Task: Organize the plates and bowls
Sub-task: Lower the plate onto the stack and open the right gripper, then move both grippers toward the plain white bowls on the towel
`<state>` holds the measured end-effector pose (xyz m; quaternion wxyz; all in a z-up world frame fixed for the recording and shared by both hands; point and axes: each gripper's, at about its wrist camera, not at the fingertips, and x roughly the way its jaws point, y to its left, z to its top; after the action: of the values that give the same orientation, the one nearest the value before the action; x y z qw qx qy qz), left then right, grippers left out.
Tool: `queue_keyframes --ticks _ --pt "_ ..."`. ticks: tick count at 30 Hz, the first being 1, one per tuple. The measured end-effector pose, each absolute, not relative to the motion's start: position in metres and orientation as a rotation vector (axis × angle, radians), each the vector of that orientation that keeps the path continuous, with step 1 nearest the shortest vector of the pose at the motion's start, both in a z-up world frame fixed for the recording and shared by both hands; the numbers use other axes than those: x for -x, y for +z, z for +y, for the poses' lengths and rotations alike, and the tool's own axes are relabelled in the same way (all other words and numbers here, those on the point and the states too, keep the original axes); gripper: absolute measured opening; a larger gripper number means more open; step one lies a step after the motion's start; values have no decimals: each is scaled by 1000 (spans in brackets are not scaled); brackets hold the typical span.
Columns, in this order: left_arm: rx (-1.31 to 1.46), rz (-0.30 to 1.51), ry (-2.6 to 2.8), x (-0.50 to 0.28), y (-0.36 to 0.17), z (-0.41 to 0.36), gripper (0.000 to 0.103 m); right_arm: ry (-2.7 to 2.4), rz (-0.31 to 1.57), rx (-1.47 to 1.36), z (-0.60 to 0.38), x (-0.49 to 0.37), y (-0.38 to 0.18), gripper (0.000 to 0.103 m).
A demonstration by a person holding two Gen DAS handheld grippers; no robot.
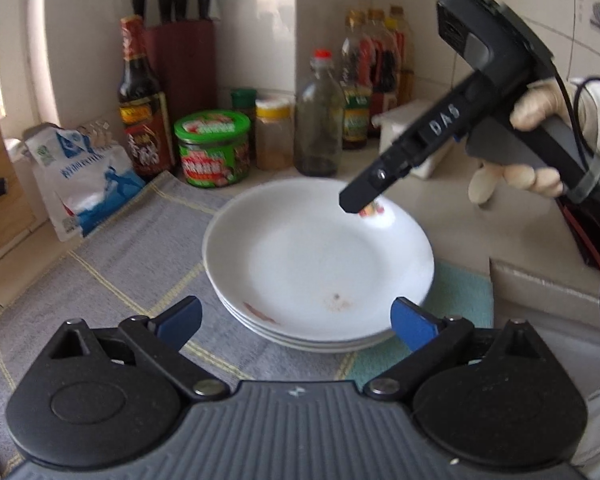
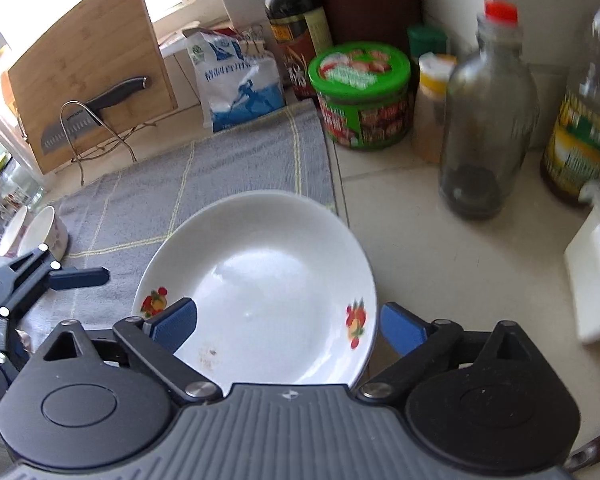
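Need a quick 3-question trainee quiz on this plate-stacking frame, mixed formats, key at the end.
1. True or false: the top plate sits on a stack of other plates.
2. Which describes the right tool? A) shut on the plate rim B) open, blue pads either side of the plate's near part, not pressing it C) out of sight
3. Fill in: the plate stack rests partly on a grey ____ with yellow lines.

Key
1. True: more rims show under the top plate in the left wrist view.
2. B. The left tool is open too.
3. Cloth. The green-lidded jar and the bottles stand behind it.
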<state>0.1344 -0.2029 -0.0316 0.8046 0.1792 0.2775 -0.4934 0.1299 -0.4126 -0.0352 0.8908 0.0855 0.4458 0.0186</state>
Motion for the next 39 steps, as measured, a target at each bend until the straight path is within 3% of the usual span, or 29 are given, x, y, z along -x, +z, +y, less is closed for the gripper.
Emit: queue_keyframes --ticks 8,25,39 --pt "-314 569 -1004 -136 -24 -190 102 26 837 37 -377 -134 -18 103" --pt "-192 639 -665 -136 -18 -133 102 303 765 181 -311 -182 -13 103" --pt "-144 623 -334 -103 -6 -26 102 510 733 301 -186 -190 -11 103"
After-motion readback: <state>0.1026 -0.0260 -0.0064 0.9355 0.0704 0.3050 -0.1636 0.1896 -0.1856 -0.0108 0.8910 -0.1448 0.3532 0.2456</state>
